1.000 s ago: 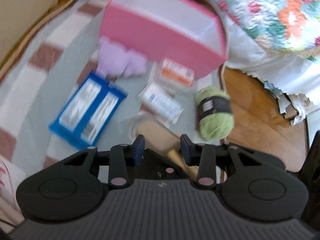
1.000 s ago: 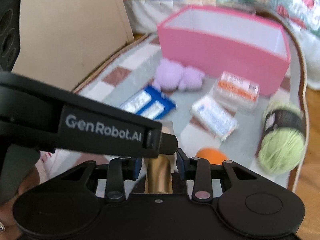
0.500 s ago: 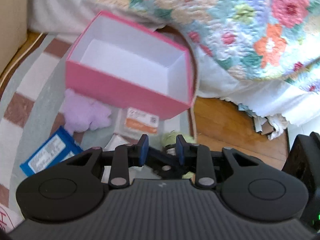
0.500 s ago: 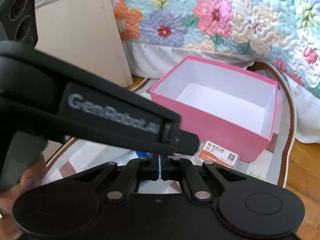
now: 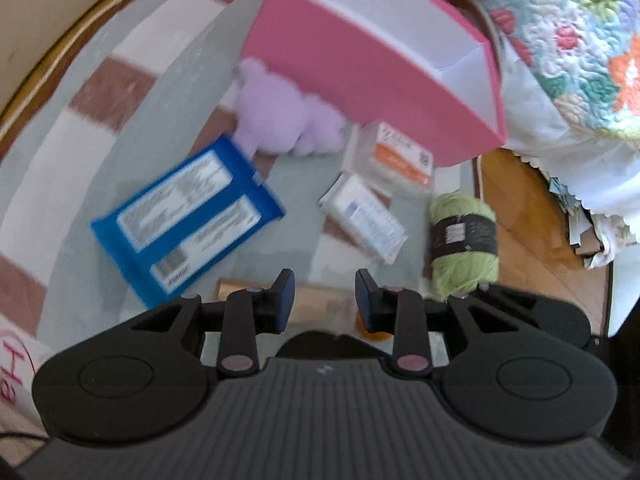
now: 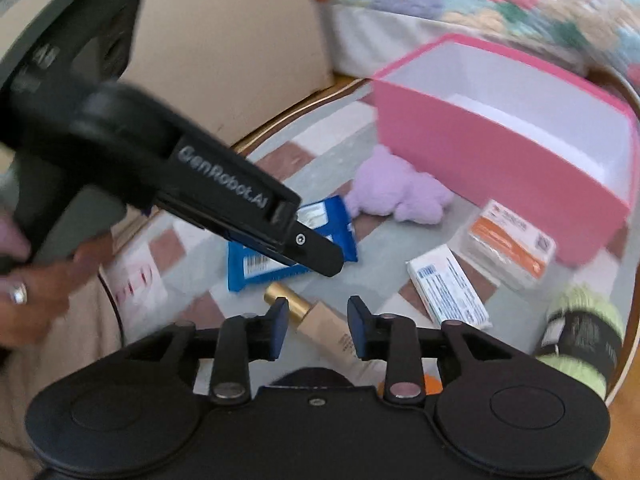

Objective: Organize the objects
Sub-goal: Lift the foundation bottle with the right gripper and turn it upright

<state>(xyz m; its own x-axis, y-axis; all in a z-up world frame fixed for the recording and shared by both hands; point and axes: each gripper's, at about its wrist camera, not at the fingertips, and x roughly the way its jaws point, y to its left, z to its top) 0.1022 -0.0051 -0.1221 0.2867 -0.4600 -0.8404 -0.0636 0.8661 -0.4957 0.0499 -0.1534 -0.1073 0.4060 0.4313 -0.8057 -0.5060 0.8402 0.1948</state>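
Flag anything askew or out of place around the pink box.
Nothing is damaged or spilled, but the pink box is empty while everything lies scattered at odd angles on the rug beside it, including the blue packet and green yarn.

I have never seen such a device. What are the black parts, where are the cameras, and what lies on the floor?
A person holds a tool in each hand. Each tool has two fingers and a camera looking along them. One picture comes from the left gripper, the other from the right gripper. On the rug lie a pink box, a purple plush, a blue pack, a white box, an orange box, green yarn and a tube. Both pairs of fingers are opening. Neither grips anything; the tube shows between the right fingers, not pinched.
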